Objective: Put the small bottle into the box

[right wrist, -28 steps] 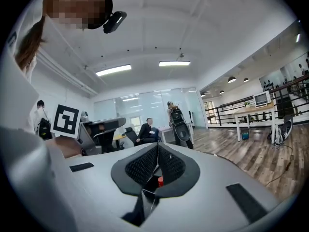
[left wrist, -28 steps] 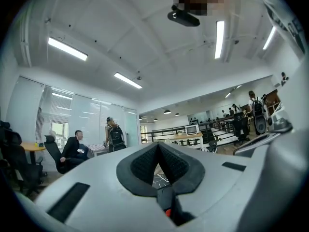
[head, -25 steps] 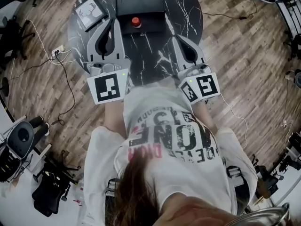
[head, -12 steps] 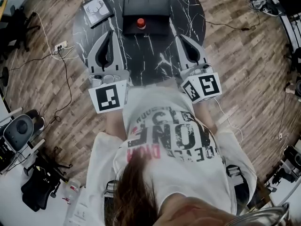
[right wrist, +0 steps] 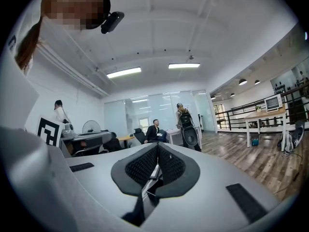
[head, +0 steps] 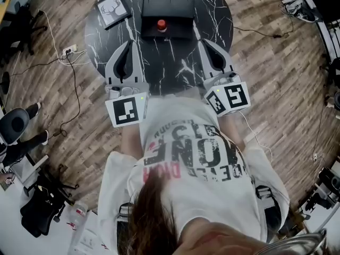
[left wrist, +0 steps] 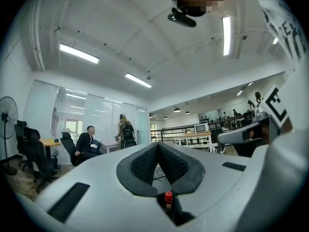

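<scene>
With both claws pressed together and empty, the left gripper [head: 129,43] sits at 8 o'clock and the right gripper [head: 205,42] at 4 o'clock of the small bottle [head: 161,25], standing at the box's [head: 180,14] 6 o'clock edge.

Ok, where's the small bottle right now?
In the head view, the small bottle stands at the near edge of the black box, on the far side of the round table.

Bench [head: 175,68] centre lay bare, an open lane toward 12 o'clock. There the box [head: 167,4] stood, the small bottle [head: 161,25] at its near side. A framed picture [head: 113,9] occupied 11 o'clock, off the lane.
</scene>
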Motion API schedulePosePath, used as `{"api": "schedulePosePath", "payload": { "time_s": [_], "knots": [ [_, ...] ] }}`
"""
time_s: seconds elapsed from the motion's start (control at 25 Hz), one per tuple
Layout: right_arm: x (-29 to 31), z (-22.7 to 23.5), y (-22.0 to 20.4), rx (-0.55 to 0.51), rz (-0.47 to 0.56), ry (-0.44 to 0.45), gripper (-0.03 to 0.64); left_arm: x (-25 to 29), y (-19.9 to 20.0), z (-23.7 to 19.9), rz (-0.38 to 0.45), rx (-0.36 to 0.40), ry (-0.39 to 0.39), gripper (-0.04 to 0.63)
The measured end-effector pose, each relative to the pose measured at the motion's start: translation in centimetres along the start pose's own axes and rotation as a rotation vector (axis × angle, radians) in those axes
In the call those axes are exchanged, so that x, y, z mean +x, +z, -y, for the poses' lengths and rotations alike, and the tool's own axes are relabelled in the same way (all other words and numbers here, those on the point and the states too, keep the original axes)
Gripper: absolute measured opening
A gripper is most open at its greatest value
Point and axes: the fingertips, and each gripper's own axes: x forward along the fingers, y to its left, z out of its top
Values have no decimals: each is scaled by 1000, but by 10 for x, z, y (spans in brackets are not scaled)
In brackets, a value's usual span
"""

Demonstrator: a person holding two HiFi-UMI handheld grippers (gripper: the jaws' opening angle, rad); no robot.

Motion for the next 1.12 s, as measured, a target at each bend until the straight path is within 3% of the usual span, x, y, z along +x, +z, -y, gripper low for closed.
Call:
{"api": "schedulePosePath", "payload": {
  "time_s": [0.44, 1.12],
  "knots": [
    [-7, -6, -8, 2, -64, 37, 2, -12, -1, 13, -4, 6, -32, 3],
    [-22, -10, 1, -30, -62, 45, 2, -13, 2, 40, 7, -14, -99, 3]
  ]
}}
